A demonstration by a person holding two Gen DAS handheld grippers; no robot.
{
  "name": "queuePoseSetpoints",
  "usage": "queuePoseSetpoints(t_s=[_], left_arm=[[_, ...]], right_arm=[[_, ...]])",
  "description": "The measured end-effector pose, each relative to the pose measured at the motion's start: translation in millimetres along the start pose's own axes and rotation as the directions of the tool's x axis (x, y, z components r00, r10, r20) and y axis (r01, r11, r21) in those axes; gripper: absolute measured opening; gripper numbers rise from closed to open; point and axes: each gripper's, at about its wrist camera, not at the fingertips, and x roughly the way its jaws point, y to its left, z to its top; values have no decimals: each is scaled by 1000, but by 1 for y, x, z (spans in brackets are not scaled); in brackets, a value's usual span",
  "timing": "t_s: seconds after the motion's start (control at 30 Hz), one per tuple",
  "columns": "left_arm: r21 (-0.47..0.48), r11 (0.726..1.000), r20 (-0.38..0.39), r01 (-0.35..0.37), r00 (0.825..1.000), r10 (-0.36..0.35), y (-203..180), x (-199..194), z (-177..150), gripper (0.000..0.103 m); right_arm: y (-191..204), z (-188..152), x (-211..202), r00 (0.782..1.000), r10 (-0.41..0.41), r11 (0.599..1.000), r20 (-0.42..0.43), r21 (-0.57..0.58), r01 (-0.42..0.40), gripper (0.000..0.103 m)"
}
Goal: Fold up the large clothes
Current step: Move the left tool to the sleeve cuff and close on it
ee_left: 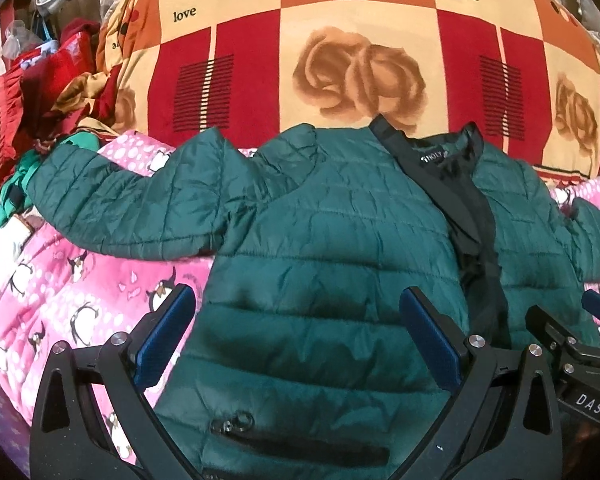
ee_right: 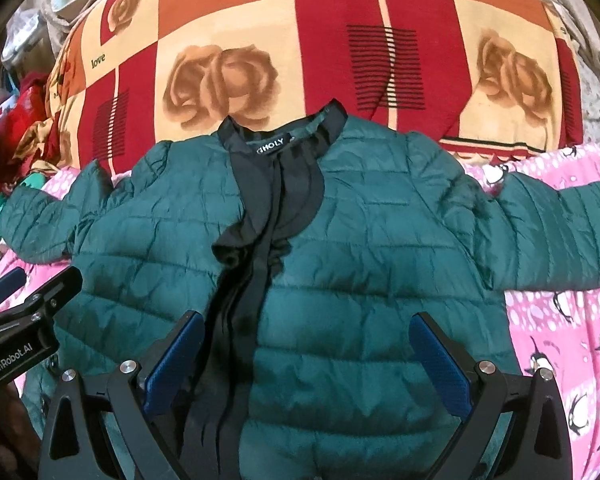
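A dark green quilted jacket (ee_left: 320, 240) with a black collar and front placket lies spread flat, face up, sleeves out to both sides; it also shows in the right wrist view (ee_right: 360, 248). My left gripper (ee_left: 300, 332) is open and empty above the jacket's lower left front panel, near a zipped pocket (ee_left: 300, 444). My right gripper (ee_right: 304, 356) is open and empty above the lower right panel, beside the black placket (ee_right: 252, 280). Each gripper appears at the edge of the other's view.
The jacket rests on a pink penguin-print blanket (ee_left: 60, 280), also seen in the right wrist view (ee_right: 560, 320). Behind it is a red, orange and cream rose-print quilt (ee_left: 340, 60). A heap of red and green clothes (ee_left: 40, 100) sits at the far left.
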Motion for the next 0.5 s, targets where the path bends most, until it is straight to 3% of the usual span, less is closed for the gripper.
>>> queuePoseSetpoints(t_s=[0.5], left_arm=[[-20, 999, 7, -27, 1000, 28, 17, 29, 25, 103]], right_arm=[[17, 26, 29, 1000, 0, 1000, -8, -25, 0, 102]])
